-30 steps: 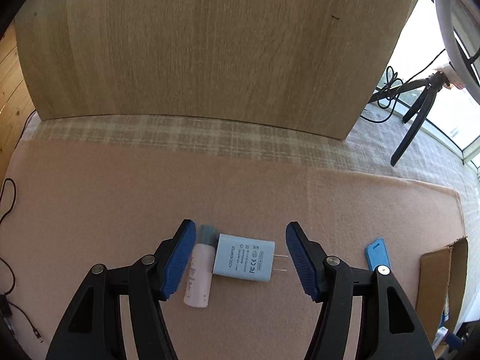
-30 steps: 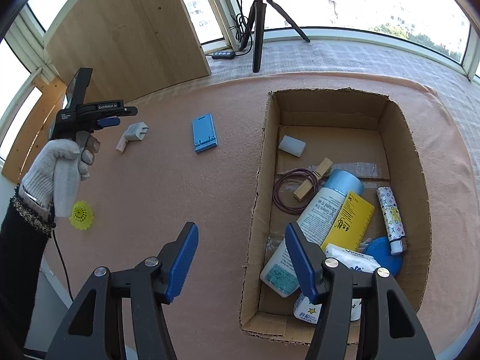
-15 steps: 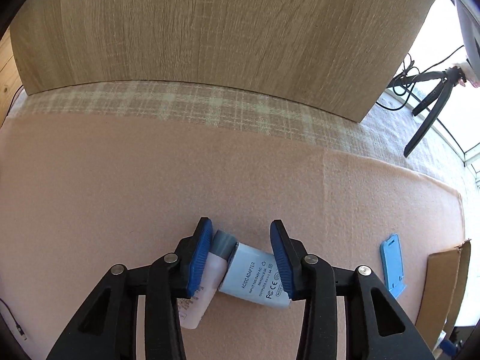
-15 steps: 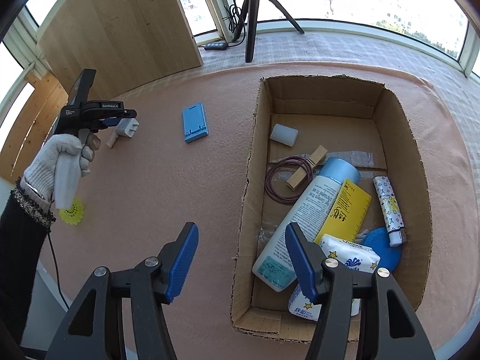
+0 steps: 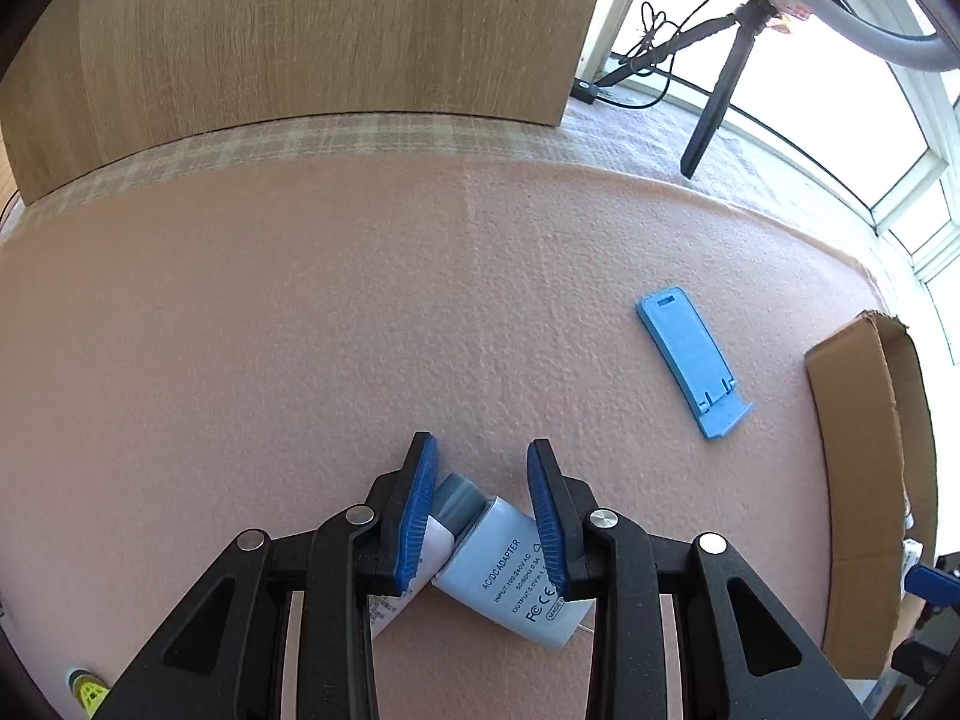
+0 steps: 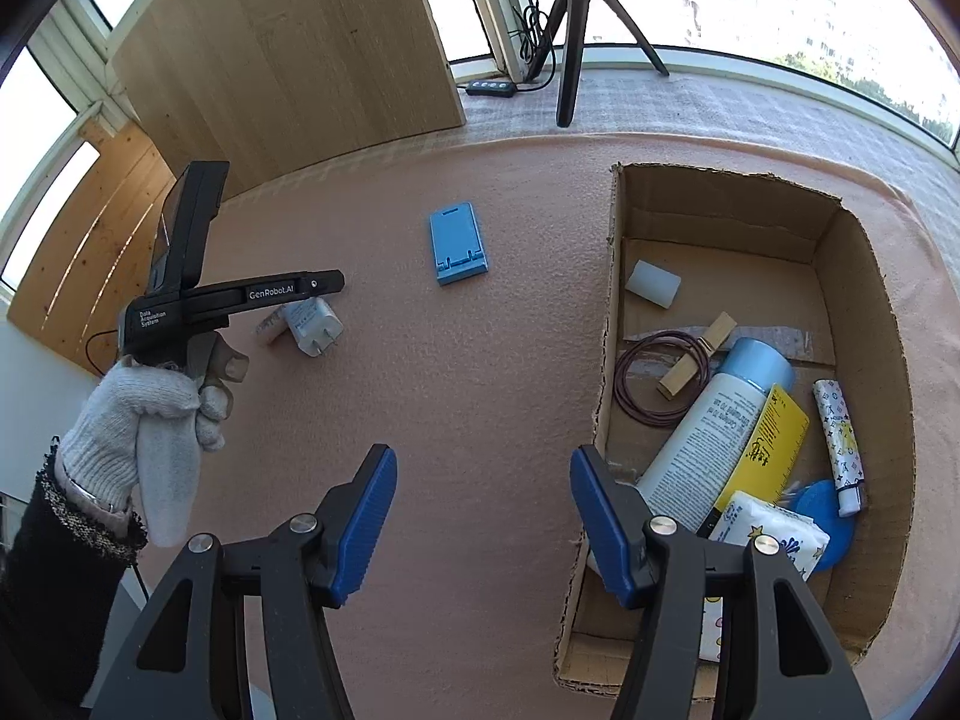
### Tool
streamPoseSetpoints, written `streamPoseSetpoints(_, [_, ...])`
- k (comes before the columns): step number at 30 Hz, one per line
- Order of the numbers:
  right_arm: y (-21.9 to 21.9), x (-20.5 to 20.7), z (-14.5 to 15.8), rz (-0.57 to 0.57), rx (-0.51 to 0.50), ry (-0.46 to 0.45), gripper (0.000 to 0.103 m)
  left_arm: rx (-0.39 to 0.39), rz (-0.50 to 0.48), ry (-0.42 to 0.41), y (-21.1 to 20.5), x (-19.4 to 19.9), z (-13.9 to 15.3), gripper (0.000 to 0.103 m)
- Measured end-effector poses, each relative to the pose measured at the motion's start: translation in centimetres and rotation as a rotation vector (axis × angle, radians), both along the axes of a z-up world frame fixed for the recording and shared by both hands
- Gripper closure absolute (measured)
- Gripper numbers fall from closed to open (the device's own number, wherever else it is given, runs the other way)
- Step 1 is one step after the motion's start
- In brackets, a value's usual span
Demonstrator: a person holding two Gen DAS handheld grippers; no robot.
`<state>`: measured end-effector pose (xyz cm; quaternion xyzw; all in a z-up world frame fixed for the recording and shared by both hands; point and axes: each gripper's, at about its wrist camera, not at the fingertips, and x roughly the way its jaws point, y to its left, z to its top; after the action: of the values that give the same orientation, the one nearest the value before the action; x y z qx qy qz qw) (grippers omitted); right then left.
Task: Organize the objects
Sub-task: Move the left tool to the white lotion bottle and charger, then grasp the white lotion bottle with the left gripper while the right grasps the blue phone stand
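My left gripper [image 5: 483, 480] is shut on a pale blue power adapter [image 5: 510, 579] and a small white tube with a grey cap [image 5: 453, 501], both pinched between the blue pads. In the right wrist view the adapter [image 6: 312, 327] and tube [image 6: 270, 324] hang under the left gripper above the pink mat. My right gripper [image 6: 483, 483] is open and empty, hovering at the left rim of the cardboard box [image 6: 864, 276]. A blue phone stand [image 5: 693, 360] lies flat on the mat; it also shows in the right wrist view [image 6: 457, 243].
The box holds a white lotion bottle [image 6: 702, 438], yellow tube [image 6: 768, 444], tissue pack [image 6: 774, 531], hair ties [image 6: 657, 381], clothespin [image 6: 699, 354], lighter [image 6: 840, 444]. A wooden board [image 5: 300, 30] and tripod [image 6: 570, 18] stand behind. A yellow object [image 5: 87, 687] lies at left.
My left gripper closed on the adapter and tube, lifted them and swung right toward the box. The right gripper stayed open, shifting slightly.
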<state>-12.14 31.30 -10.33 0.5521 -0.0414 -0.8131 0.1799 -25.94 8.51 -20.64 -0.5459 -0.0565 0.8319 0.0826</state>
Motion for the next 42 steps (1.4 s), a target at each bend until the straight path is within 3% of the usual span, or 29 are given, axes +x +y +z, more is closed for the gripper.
streamPoseSetpoints(12, [-0.7,1.2,-0.4,0.012,-0.014,-0.021,0.047,0.038,-0.114,-0.004,3.9,5.2,0.2,0.070])
streamPoseSetpoints(15, [-0.9,1.4,-0.4,0.015,-0.019,-0.024,0.047,0.093,-0.094,-0.025,3.1,6.1,0.4,0.066])
streamPoseSetpoints(18, [-1.2,1.5,-0.4,0.018,-0.020,-0.025,0.047,0.103,-0.066,-0.018,1.8,7.1,0.8,0.053])
streamPoseSetpoints(24, [-2.1,1.2,-0.5,0.032,-0.022,-0.025,0.047,0.119,-0.024,0.016,-1.3,8.9,2.1,0.051])
streamPoseSetpoints(31, [-3.6,-0.6,-0.4,0.043,-0.017,-0.012,0.047,0.035,-0.099,-0.001,-1.6,9.9,1.3,0.049])
streamPoseSetpoints(38, [-5.1,-3.8,-0.6,0.034,0.012,0.009,0.047,0.024,-0.102,-0.005,-2.0,9.3,0.7,0.049])
streamPoseSetpoints(42, [-5.9,-6.2,-1.4,0.023,0.027,-0.011,0.047,0.017,-0.111,-0.009,-1.9,8.9,0.5,0.056])
